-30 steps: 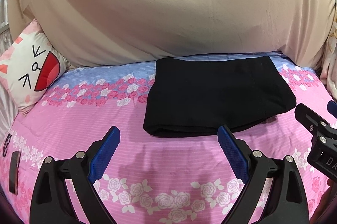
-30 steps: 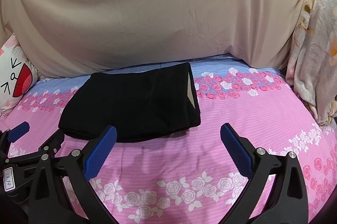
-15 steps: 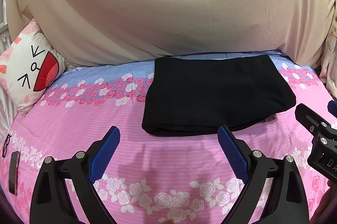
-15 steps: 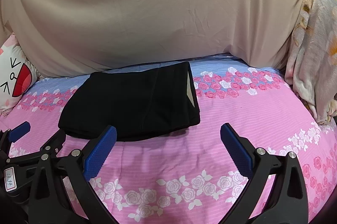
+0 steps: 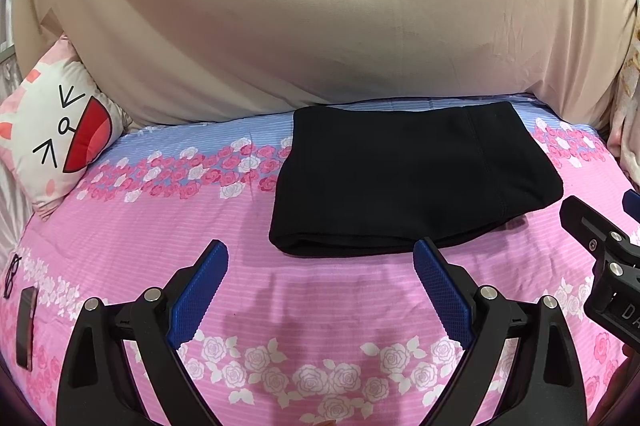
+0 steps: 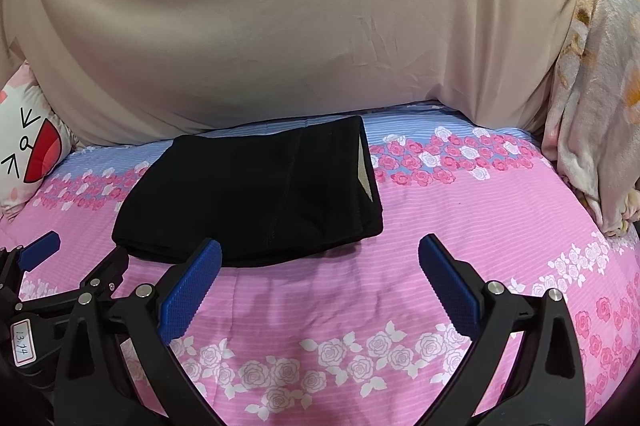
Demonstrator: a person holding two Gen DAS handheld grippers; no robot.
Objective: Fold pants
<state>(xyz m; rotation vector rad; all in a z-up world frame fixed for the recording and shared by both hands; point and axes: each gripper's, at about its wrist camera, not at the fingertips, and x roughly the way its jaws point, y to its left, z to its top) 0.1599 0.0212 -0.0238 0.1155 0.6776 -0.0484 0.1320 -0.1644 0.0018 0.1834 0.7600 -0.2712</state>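
Observation:
The black pants (image 5: 412,178) lie folded into a compact rectangle on the pink floral bedsheet (image 5: 160,234), near the beige headboard. They also show in the right wrist view (image 6: 256,194), with a pale inner lining at their right edge. My left gripper (image 5: 320,258) is open and empty, held just in front of the pants' near edge. My right gripper (image 6: 320,254) is open and empty, in front of the pants' right part. Neither touches the cloth.
A beige padded headboard (image 5: 320,18) rises behind the bed. A white cartoon-cat pillow (image 5: 60,130) lies at the far left. A pale floral blanket (image 6: 596,74) hangs at the right. Glasses (image 5: 12,274) and a dark phone (image 5: 25,326) lie at the left edge.
Both grippers have drifted very slightly back from the pants and stay open. The pants have not moved.

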